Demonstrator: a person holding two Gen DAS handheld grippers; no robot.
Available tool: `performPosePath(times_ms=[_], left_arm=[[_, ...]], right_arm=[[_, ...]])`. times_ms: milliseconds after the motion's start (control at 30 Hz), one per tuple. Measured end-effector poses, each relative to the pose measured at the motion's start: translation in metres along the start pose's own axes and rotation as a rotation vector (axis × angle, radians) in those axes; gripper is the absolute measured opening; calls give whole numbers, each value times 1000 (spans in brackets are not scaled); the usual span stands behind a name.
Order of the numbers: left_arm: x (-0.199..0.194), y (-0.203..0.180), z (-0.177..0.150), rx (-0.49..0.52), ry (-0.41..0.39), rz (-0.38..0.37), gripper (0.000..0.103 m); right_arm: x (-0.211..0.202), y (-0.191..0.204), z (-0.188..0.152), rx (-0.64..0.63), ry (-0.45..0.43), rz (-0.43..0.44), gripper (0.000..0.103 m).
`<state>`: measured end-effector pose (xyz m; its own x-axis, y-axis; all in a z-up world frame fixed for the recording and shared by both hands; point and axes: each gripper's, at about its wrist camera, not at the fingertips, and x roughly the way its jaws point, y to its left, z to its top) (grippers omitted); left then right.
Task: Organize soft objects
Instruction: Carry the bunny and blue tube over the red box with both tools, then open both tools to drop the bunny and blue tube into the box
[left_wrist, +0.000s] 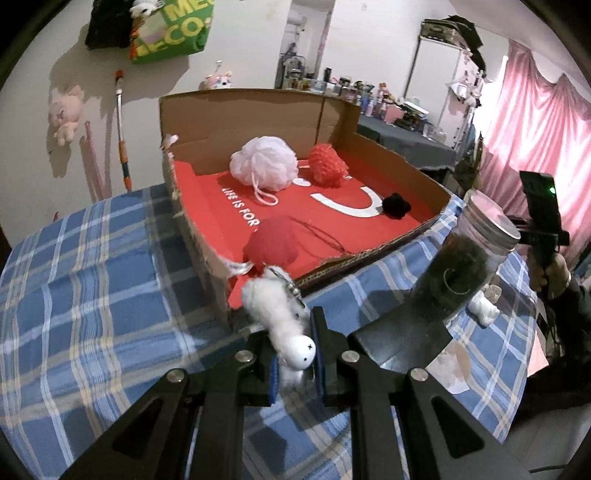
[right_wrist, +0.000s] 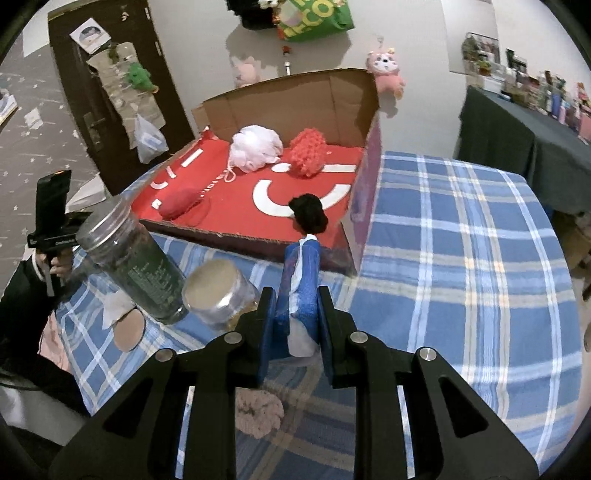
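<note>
Left wrist view:
Jaws: left gripper (left_wrist: 295, 354) nearly closed, clamped on a white plush toy (left_wrist: 284, 317) at lower centre; its smooth head with a cross-mark eye sits between the pads, its fluffy body and metal keychain stick out forward.
Handling (judgement): toy looks light and squashy; it gives under the pads, so a grip on the firmer head seems safer than on the loose fluff. The chain may snag on the box edge.
Box: cardboard box (left_wrist: 258, 118) with a red liner, centre frame, back flap upright. It holds a white bath pouf (left_wrist: 264, 162), a red mesh pouf (left_wrist: 327, 164), a red yarn ball (left_wrist: 271, 245) and a small black puff (left_wrist: 396, 205).
Surface: blue plaid cloth (left_wrist: 92, 295) covers the bench; a dark-filled jar (left_wrist: 465, 258) stands at right.

Right wrist view:
Jaws: right gripper (right_wrist: 295, 321) narrow, holding a blue-and-white doll (right_wrist: 301, 273) with a black hair tuft, upright at centre, just before the box's near wall.
Handling (judgement): doll body looks stiffer than the plush, light, not fragile; a mid-body hold suits it.
Surface: a pink knitted piece (right_wrist: 258, 410) lies on the cloth below the jaws; a lidded jar (right_wrist: 218, 291) lies at left.
Room: dark door at upper left, pale wall with hanging plush toys, cluttered table at upper right.
</note>
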<state>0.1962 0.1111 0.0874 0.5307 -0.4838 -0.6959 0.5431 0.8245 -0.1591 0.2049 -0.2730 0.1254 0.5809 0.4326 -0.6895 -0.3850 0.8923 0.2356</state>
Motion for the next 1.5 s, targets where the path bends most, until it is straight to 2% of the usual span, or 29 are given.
performPosePath(times_ms=[300, 500, 600, 767, 1033, 1333, 1500], left_arm=[[3, -3, 26, 46, -12, -61, 15], [17, -17, 60, 41, 2, -117, 15], [33, -26, 81, 11, 38, -145, 15], [75, -37, 112, -82, 170, -160, 15], [134, -44, 131, -164, 325, -162, 16], [164, -49, 130, -176, 401, -135, 17], [171, -47, 130, -174, 420, -114, 17]], right_arm=[[11, 5, 29, -44, 18, 74, 21], [30, 21, 62, -89, 44, 114, 21], [47, 34, 80, -122, 79, 107, 21], [83, 52, 103, -170, 169, 82, 21], [132, 57, 121, -205, 319, 27, 21], [163, 48, 125, -191, 432, 13, 22], [169, 48, 124, -192, 447, 1, 22]])
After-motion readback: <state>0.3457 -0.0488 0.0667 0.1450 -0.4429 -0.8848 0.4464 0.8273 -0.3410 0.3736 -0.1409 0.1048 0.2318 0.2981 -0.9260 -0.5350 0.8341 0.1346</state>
